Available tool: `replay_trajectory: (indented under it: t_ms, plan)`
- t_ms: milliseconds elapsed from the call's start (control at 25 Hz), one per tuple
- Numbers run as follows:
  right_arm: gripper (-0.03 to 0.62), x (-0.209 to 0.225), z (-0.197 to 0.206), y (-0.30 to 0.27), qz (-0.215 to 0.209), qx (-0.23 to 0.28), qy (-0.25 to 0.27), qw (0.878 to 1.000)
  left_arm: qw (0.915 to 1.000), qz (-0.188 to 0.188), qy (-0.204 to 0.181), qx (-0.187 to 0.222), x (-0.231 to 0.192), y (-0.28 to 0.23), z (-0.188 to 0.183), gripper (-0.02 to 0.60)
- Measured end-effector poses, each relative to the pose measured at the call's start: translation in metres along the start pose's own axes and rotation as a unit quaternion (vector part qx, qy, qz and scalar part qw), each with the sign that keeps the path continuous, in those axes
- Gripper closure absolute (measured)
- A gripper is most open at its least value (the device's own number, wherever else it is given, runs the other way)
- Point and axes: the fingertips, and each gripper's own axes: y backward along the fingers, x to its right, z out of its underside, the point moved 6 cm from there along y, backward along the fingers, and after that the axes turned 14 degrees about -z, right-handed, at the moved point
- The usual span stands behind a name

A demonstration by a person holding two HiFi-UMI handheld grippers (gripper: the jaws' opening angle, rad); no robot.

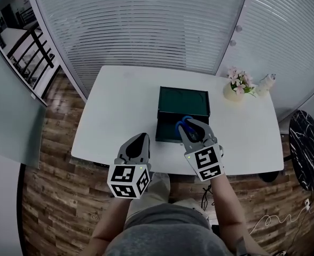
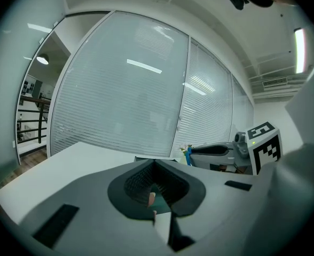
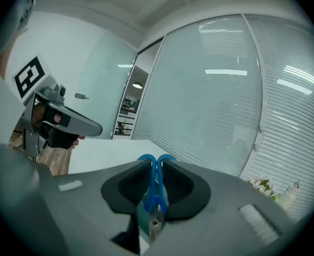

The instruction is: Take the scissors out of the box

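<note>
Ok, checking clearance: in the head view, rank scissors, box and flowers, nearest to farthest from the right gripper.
1. scissors, gripped in the right gripper's jaws.
2. box, just beneath and ahead.
3. flowers, off to the far right.

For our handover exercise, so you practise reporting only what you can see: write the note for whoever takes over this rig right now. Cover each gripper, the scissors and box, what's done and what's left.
Right gripper: shut on the blue-handled scissors, held over the front of the open green box.
Left gripper: shut, empty, left of the box.
Done: scissors gripped and lifted.
Left: carry them clear of the box and set them on the white table.
</note>
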Motion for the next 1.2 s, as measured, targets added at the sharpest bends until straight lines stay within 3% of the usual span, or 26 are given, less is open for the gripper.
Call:
replay_trajectory:
  t_ms: [360, 720, 1200]
  plan:
    - [0.516, -0.031, -0.020, 0.043, 0.047, 0.058, -0.019, 0.997, 0.9997, 0.023, -0.006, 0.010, 0.019, 0.019, 0.003, 0.577]
    - [0.516, -0.057, -0.016, 0.078, 0.086, 0.093, -0.046, 0.991, 0.9991, 0.036, -0.012, 0.021, 0.024, 0.034, 0.006, 0.577]
    - [0.516, -0.060, -0.006, 0.091, 0.090, 0.109, -0.075, 0.987, 0.9989, 0.036, -0.008, 0.028, 0.029, 0.037, 0.005, 0.577]
